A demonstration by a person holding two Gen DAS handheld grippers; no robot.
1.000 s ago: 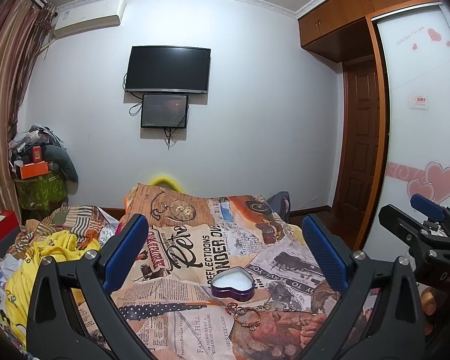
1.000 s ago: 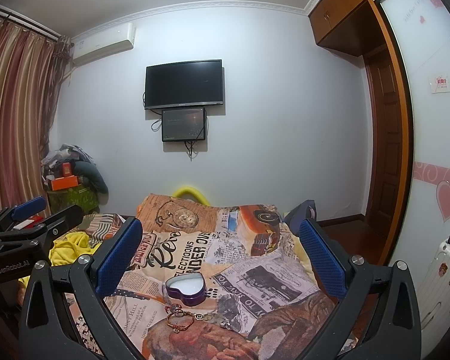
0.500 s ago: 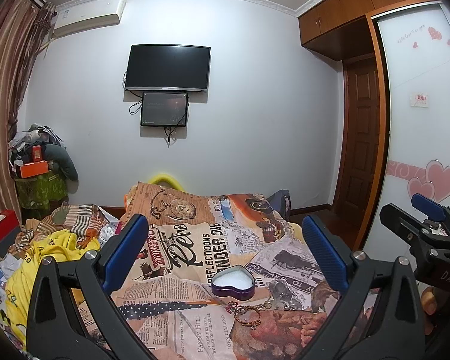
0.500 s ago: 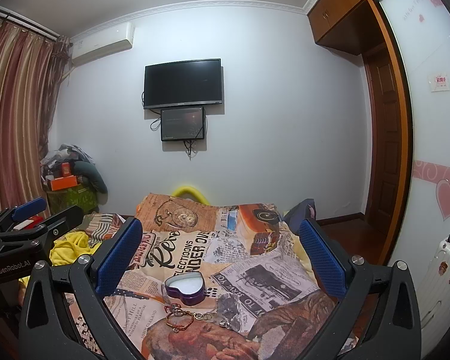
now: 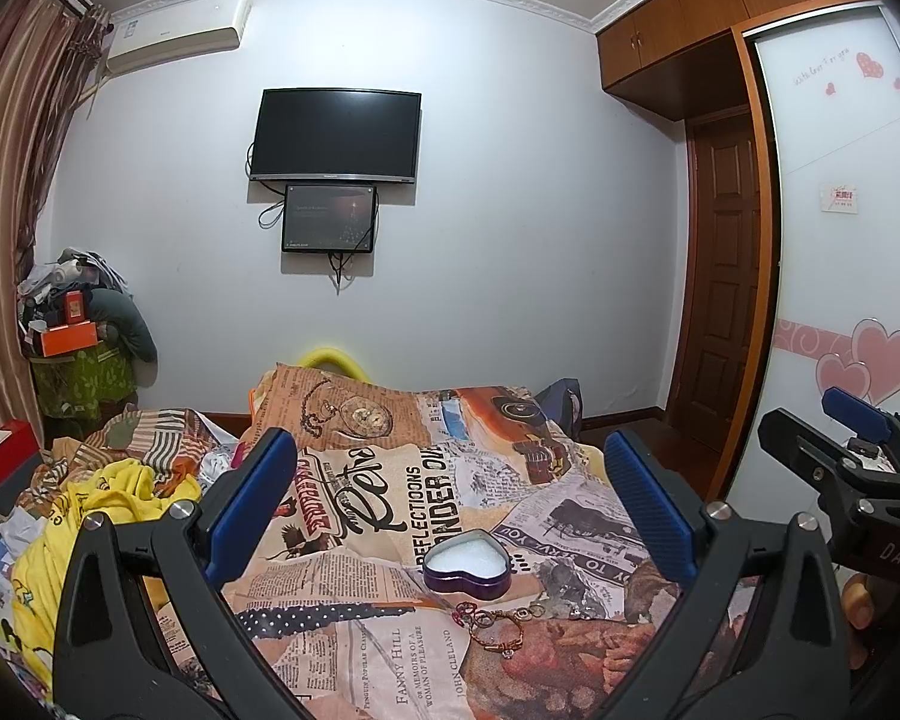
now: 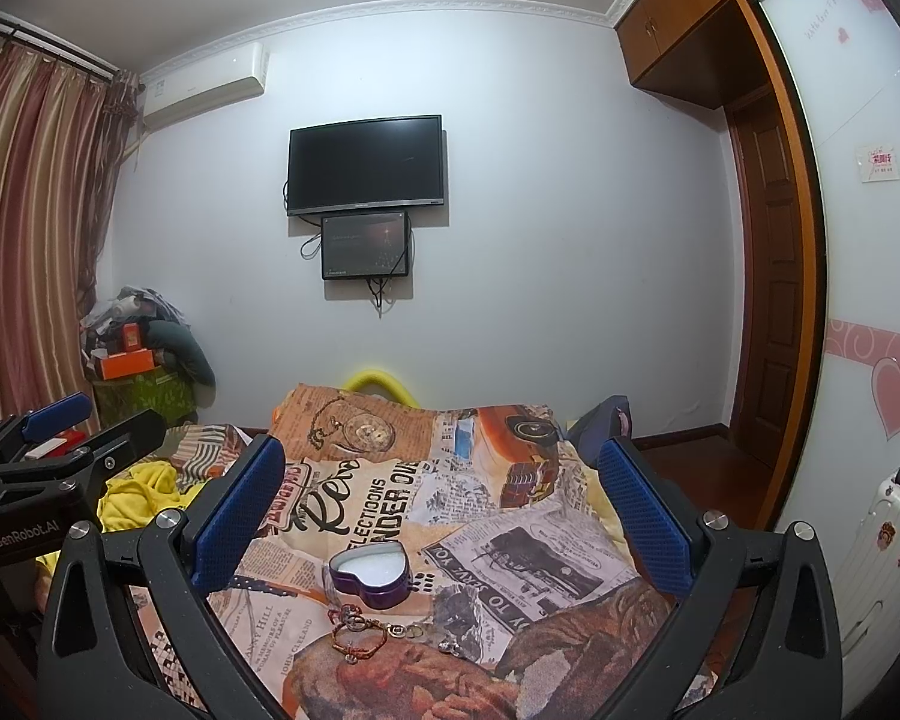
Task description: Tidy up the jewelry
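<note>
Nothing is sorted yet: the heart-shaped tin sits empty on the bed, bracelets lying just near it. Left claw and right claw both gape, holding nothing.

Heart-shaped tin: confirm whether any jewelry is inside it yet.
No. The heart-shaped tin shows only white lining; the bracelets lie on the bedspread before it.

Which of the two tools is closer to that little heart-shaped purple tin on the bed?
Neither clearly. The left tool and right tool both hang open above the bed, short of the heart tin, which lies ahead between each one's fingers.
</note>
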